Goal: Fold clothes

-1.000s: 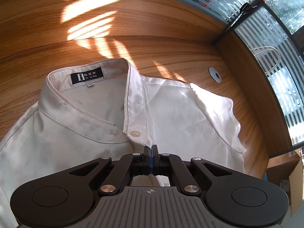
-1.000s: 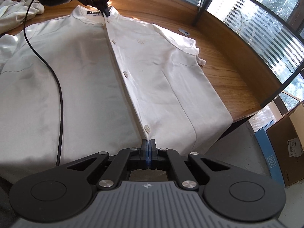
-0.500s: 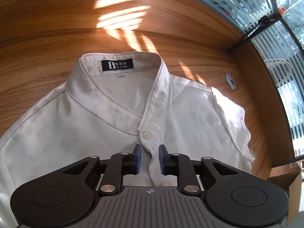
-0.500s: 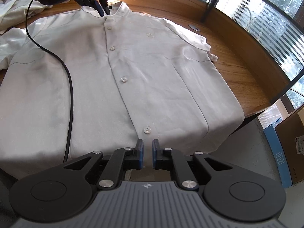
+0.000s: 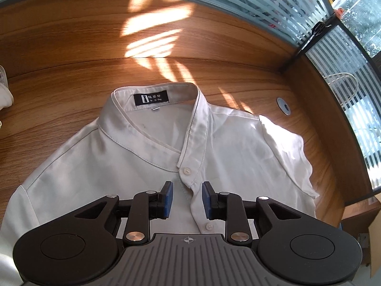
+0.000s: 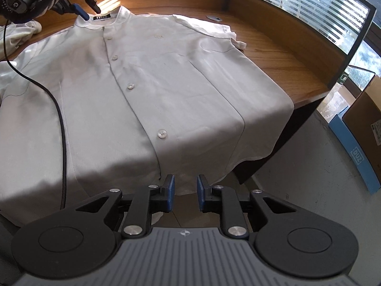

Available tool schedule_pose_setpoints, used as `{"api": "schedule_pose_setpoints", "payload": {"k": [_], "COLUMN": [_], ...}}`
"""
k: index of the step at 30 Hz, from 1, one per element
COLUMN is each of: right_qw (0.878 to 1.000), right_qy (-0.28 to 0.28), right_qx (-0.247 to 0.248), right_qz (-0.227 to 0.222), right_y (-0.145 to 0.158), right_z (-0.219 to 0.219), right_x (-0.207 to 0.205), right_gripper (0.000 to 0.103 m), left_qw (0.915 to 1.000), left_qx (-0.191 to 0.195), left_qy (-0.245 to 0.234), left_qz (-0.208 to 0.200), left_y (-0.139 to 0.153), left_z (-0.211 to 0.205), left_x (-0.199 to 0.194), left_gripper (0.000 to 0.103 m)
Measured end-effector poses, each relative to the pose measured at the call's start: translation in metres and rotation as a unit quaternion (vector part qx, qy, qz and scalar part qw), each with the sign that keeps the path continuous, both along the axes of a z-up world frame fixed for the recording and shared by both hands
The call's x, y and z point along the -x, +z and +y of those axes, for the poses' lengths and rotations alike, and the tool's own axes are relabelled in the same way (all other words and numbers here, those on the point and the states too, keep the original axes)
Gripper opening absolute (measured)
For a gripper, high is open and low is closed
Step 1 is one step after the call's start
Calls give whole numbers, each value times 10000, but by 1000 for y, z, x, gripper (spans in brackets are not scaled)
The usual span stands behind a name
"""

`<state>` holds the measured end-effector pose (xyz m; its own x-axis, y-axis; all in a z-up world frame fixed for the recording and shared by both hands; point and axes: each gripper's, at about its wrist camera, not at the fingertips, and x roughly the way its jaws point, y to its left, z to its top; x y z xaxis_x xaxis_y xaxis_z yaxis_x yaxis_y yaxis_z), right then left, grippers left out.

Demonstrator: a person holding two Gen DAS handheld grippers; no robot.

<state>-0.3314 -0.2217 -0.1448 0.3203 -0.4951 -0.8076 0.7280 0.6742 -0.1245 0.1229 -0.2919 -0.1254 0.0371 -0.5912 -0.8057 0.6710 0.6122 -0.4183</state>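
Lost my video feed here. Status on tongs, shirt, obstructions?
Left tongs open at the collar, right tongs open at the hem. White shirt flat, buttoned, face up on desk. Black cable lies across its left half.

"DUZ" on blue board [image 6: 356, 156]

A wooden desk [image 5: 71, 47] filled most of both views, with striped sunlight [image 5: 154, 35] across its upper centre. Frosted striped windows [image 5: 345, 71] curved along the upper right, and cardboard boxes [image 6: 366, 119] stood on the pale floor [image 6: 309, 166] at right.
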Motion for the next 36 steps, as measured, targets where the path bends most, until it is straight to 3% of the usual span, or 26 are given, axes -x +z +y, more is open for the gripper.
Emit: {"api": "schedule_pose_setpoints", "payload": {"k": [13, 23, 31, 36], "right_qw": [9995, 9974, 9924, 9866], "right_qy": [73, 498, 1088, 1563], "right_qx": [-115, 79, 0, -176], "right_qz": [-297, -515, -577, -437], "right_y": [-16, 29, 52, 58], "right_z": [-4, -57, -131, -178], "right_x": [14, 37, 43, 34], "right_gripper": [26, 31, 36, 36], "left_qw": [9993, 9952, 9898, 9760], "left_qx": [-36, 0, -266, -412], "left_qy": [-71, -165, 646, 1637], "left_qz": [-374, -961, -1242, -1376], "left_y": [26, 45, 51, 52], "left_z": [24, 66, 126, 174], "left_x": [33, 65, 87, 100], "left_gripper": [30, 34, 38, 38]}}
